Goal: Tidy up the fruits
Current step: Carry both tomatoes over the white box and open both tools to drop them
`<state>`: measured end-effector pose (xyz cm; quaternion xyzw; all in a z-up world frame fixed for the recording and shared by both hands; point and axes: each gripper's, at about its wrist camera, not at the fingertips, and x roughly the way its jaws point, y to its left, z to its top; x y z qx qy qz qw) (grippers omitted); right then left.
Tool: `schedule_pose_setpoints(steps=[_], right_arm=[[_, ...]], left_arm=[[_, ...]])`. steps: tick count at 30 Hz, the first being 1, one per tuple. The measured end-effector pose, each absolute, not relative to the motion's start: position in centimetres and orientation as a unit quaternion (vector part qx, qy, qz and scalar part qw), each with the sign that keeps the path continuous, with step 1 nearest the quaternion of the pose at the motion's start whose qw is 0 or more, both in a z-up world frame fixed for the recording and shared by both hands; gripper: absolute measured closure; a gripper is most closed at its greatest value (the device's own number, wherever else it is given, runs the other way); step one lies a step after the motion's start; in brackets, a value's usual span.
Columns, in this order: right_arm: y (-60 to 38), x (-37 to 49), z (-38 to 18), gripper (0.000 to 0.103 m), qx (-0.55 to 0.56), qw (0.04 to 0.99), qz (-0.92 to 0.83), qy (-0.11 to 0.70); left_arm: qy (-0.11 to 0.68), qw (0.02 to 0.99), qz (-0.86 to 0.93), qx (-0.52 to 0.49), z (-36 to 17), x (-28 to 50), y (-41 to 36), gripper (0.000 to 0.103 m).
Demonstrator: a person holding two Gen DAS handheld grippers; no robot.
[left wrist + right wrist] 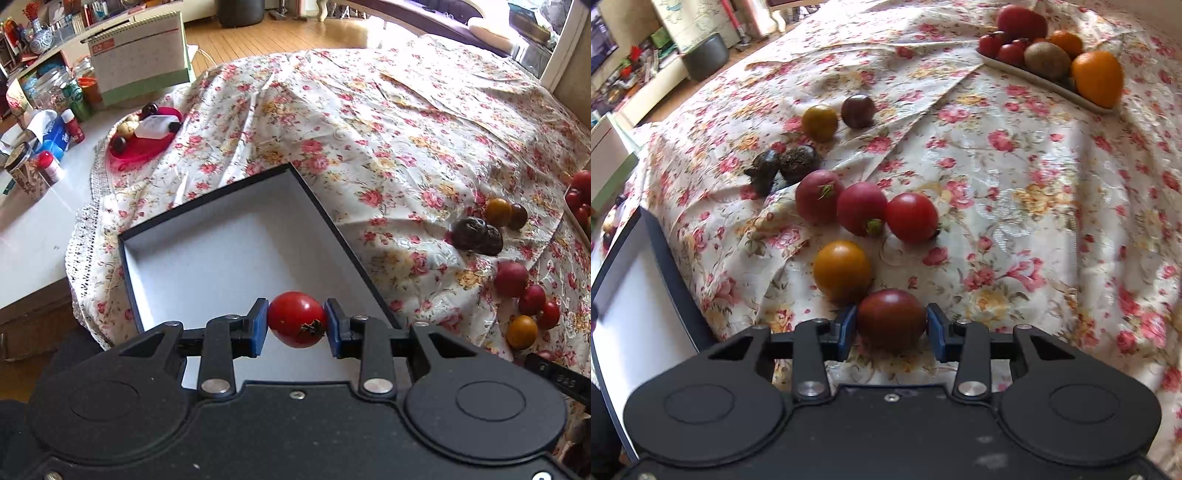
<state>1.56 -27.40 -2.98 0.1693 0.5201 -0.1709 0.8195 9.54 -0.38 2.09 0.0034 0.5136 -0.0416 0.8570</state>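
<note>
In the left wrist view my left gripper (296, 325) is shut on a red cherry tomato (293, 317), held over the white inside of a dark-rimmed box (207, 251). The right wrist view shows my right gripper (892, 326) down on the floral cloth, its blue pads (848, 326) pressed on a dark red tomato (891, 317). Just beyond it lie a yellow tomato (842, 271), a red tomato (911, 218) and two pinkish-red fruits (861, 208). Farther off are two dark wrinkled fruits (783, 166), another yellow tomato (819, 122) and a purple one (857, 110).
A white tray (1015, 69) with oranges, a kiwi and tomatoes stands at the far right. The box (635, 295) lies left of my right gripper. A red plate (140, 157) with fruit, a desk calendar (140, 59) and several jars and bottles (55, 110) crowd the table's left side.
</note>
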Motion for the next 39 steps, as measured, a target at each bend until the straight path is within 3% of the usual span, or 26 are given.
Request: schedule_pose_setpoints(steps=[12, 22, 39], right_arm=[[-16.2, 2.6, 2.9, 0.061, 0.126, 0.854, -0.055, 0.502], [-7.8, 5.7, 0.5, 0.061, 0.1, 0.84, -0.007, 0.533], [-7.3, 6.9, -2.3, 0.06, 0.117, 0.83, -0.014, 0.546]], left_arm=[[0.534, 0.843, 0.044, -0.057, 0.1, 10.1, 4.5, 0.061], [0.54, 0.836, 0.073, -0.067, -0.1, 9.9, 7.8, 0.061], [0.561, 0.825, 0.056, -0.038, -0.4, 10.2, 7.3, 0.06]])
